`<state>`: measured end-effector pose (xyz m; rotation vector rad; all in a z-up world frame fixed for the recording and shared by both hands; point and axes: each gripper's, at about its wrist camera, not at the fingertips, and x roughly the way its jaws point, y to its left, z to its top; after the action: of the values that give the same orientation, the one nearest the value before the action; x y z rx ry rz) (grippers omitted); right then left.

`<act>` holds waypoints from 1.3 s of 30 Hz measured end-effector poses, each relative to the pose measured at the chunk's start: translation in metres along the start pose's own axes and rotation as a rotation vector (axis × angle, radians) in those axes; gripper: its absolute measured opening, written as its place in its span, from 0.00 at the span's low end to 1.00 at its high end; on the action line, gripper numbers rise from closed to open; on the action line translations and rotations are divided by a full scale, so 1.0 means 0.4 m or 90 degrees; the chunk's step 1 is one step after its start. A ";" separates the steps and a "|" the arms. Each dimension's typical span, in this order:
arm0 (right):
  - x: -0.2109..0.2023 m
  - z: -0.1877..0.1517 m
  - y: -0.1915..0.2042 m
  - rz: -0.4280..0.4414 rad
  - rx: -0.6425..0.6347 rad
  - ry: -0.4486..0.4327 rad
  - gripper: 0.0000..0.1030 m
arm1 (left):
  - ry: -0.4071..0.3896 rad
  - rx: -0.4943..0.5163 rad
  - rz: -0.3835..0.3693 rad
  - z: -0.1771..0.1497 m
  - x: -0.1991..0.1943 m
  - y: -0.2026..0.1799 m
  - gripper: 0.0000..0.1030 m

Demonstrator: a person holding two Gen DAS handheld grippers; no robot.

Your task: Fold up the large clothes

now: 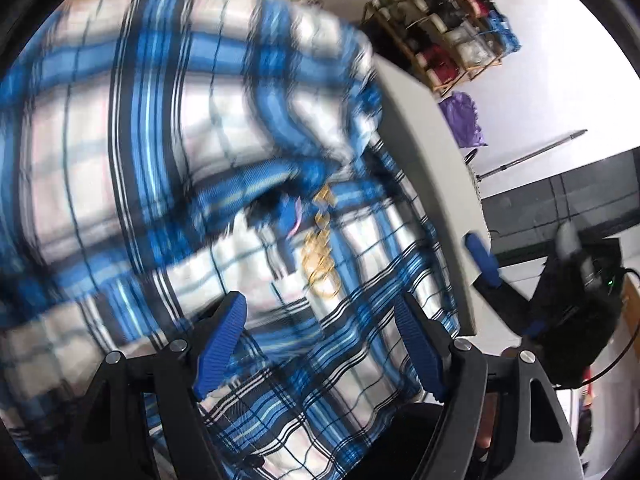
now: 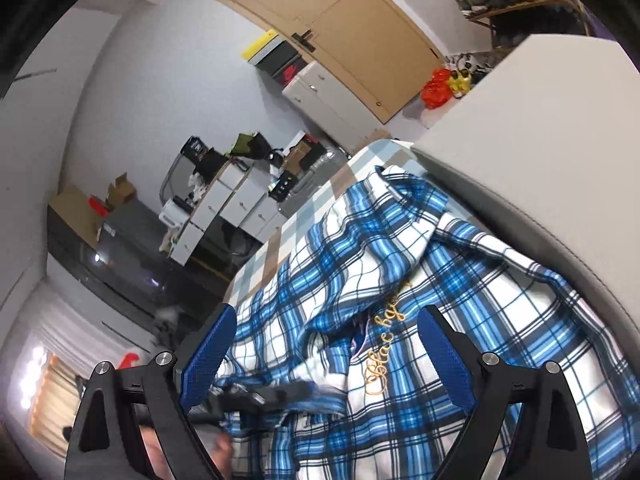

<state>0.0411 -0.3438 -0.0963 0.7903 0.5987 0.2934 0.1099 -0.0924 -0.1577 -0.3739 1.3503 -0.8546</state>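
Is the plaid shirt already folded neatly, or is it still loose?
Still loose: the plaid shirt lies crumpled, with uneven bunched folds near its gold lettering.

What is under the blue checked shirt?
The shirt lies on a table cover of pale blue, white and tan squares, which shows past its far edge. What lies beneath the shirt's middle is covered, so it cannot be seen.

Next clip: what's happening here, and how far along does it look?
A person holding a gripper in each hand is working on a blue and white plaid shirt that lies rumpled on a checked tabletop, gold embroidered lettering facing up. The left gripper and the right gripper both hang over the cloth with jaws open, gripping nothing. No tidy fold shows yet. The left wrist view is blurred.
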 end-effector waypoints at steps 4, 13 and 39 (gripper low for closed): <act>0.007 0.010 -0.020 -0.002 0.008 0.017 0.91 | -0.017 -0.009 -0.022 -0.028 -0.046 -0.010 0.70; 0.080 0.063 0.080 -0.122 -0.132 0.076 0.96 | -0.126 0.076 0.183 -0.052 -0.351 0.007 0.70; 0.735 0.130 0.090 -0.357 -0.493 0.396 1.00 | -0.026 -0.012 0.351 0.215 -0.319 0.293 0.72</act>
<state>0.3057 -0.2142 -0.1562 -0.2514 1.1605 0.2195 0.2306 0.0562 -0.1305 -0.0222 1.3324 -0.3727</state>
